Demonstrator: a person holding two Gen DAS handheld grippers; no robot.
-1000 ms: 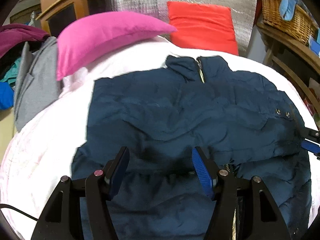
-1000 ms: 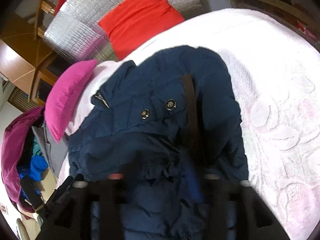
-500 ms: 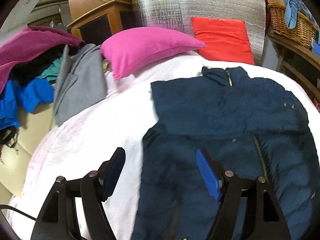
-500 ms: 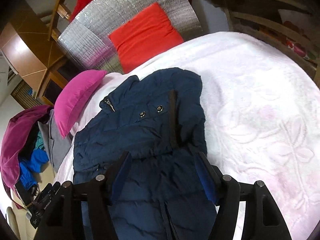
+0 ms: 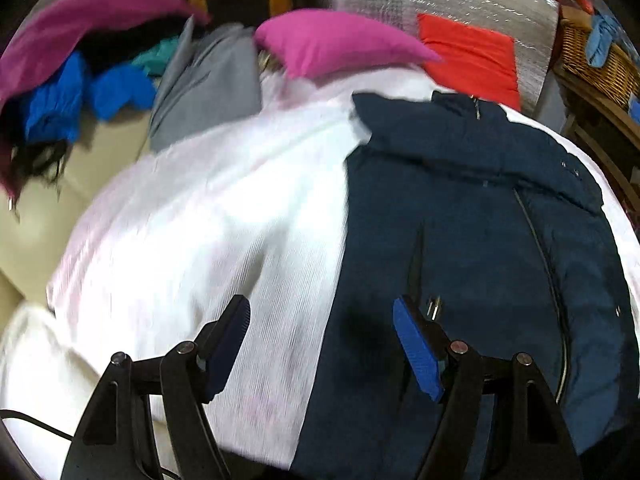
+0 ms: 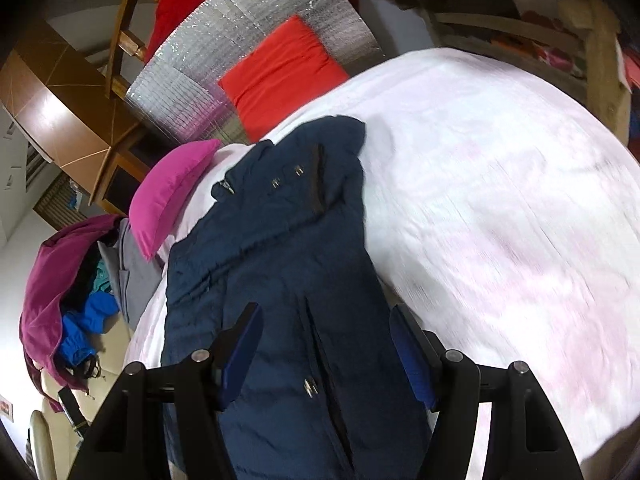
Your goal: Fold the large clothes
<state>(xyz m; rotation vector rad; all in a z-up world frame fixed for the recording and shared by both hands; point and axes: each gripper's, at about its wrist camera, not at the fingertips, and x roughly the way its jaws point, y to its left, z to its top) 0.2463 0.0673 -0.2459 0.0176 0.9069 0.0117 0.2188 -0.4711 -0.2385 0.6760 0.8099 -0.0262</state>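
navy jacket [image 6: 280,264] lies on the white bed [image 6: 500,200], sides apparently folded in (view blurred). left gripper [image 5: 320,344] and right gripper [image 6: 326,344] both gape wide, empty. the lengthwise fold is left.

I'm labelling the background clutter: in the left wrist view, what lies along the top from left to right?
Magenta garment → blue garment → grey garment → pink pillow → red pillow → wicker basket.
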